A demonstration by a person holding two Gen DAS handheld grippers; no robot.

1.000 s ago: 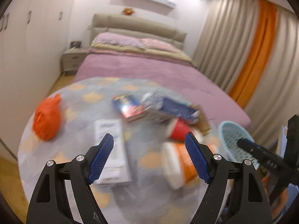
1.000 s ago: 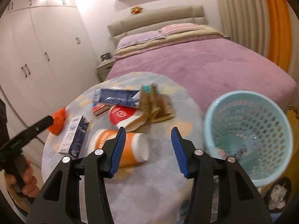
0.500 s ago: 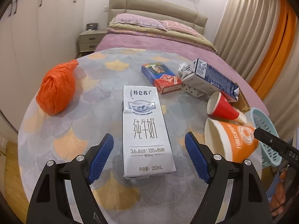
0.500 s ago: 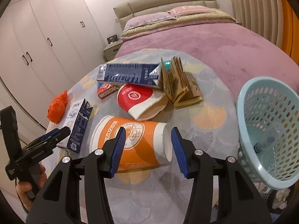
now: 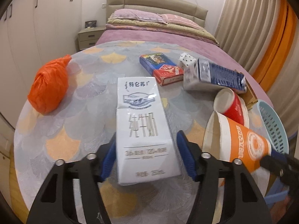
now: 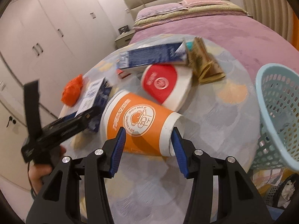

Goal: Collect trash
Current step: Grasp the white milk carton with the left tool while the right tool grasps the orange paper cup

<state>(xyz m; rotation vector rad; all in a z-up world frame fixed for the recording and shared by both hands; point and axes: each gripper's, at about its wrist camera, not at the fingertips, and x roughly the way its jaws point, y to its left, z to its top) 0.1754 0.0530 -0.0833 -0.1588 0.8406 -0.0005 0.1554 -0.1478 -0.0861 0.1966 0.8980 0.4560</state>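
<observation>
Milk carton [image 5: 143, 128] flat on round table [image 5: 61, 130], between L gripper [image 5: 146, 155] jaws; orange cup [image 6: 138, 125] on side between R gripper [image 6: 148, 149] jaws.
L jaws just closing, left pad at carton wall, right pad w/ slight gap; R half open, not yet gripping. Squeeze carton square across narrow sides, near base; long axis runs away toward bed. Cup rim toward L gripper, base toward basket [image 6: 271, 100].

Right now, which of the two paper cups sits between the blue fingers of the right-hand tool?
The orange cup, lying on its side, its white base end between the right gripper fingers. The red cup lies farther back, beside the blue carton.
</observation>
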